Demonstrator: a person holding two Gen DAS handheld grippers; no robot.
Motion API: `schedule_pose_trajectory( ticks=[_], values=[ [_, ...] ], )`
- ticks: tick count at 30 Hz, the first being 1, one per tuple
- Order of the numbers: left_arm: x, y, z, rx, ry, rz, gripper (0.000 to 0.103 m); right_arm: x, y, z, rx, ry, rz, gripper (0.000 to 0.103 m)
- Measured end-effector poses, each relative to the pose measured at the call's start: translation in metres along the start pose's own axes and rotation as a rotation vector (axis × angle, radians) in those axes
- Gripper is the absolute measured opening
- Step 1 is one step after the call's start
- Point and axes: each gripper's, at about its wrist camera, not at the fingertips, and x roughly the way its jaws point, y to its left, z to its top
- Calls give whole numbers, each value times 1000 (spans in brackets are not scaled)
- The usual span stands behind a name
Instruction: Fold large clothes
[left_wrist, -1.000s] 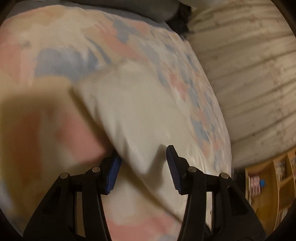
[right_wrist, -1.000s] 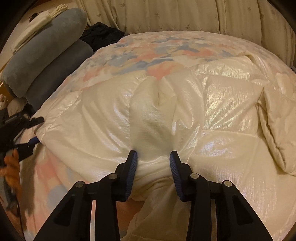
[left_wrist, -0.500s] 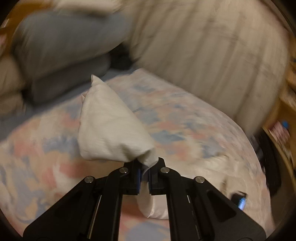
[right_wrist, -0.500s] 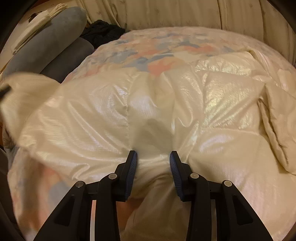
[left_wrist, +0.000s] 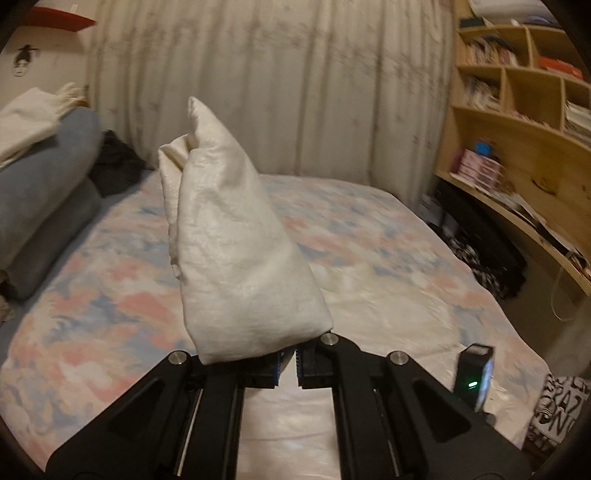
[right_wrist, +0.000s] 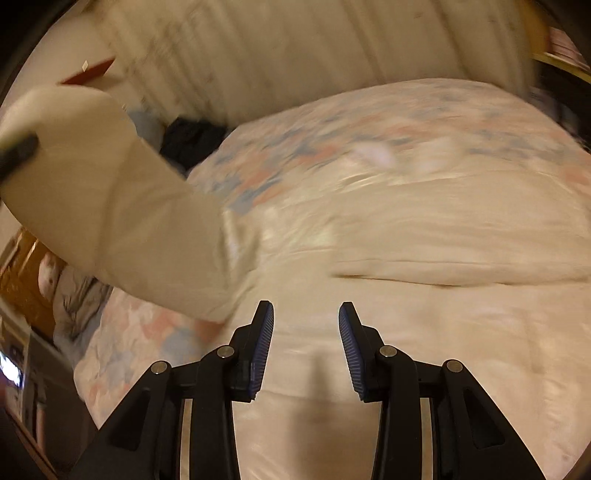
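Cream puffy jacket (left_wrist: 388, 306) still sprawls across the floral bed (left_wrist: 110, 295), but your left gripper (left_wrist: 290, 363) has clamped its sleeve (left_wrist: 236, 251) and hoisted it while your right gripper (right_wrist: 306, 347) hangs open, so the fold-over's started.

Pleated curtain (left_wrist: 280, 85), wooden shelves (left_wrist: 517, 122), bed (left_wrist: 369, 229)

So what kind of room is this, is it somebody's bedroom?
Most likely a bedroom. There is a bed with a pastel flowered cover, rolled grey-blue bedding piled at its far left end, closed cream curtains behind it, and a wooden bookshelf full of books along the right side.
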Motion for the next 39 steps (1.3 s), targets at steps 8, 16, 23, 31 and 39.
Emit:
schedule_pose_trajectory(
  ticks=[8,16,23,31,39],
  values=[
    [48,-121,-72,3,154,-101,3,-86,-117,-35,116,-39,-121,37],
    [116,-168,-165,2,354,-151,7,-123,-207,-80,216,-23,-174,37],
    [143,-152,-193,-136,415,-274,59,-114,-218,-92,242,4,-138,43],
    [99,-99,-183,-164,377,-252,63,-95,-204,-86,244,17,-106,55],
    [84,-47,-194,-199,374,-169,63,-77,-191,-52,197,38,-99,55]
  ],
)
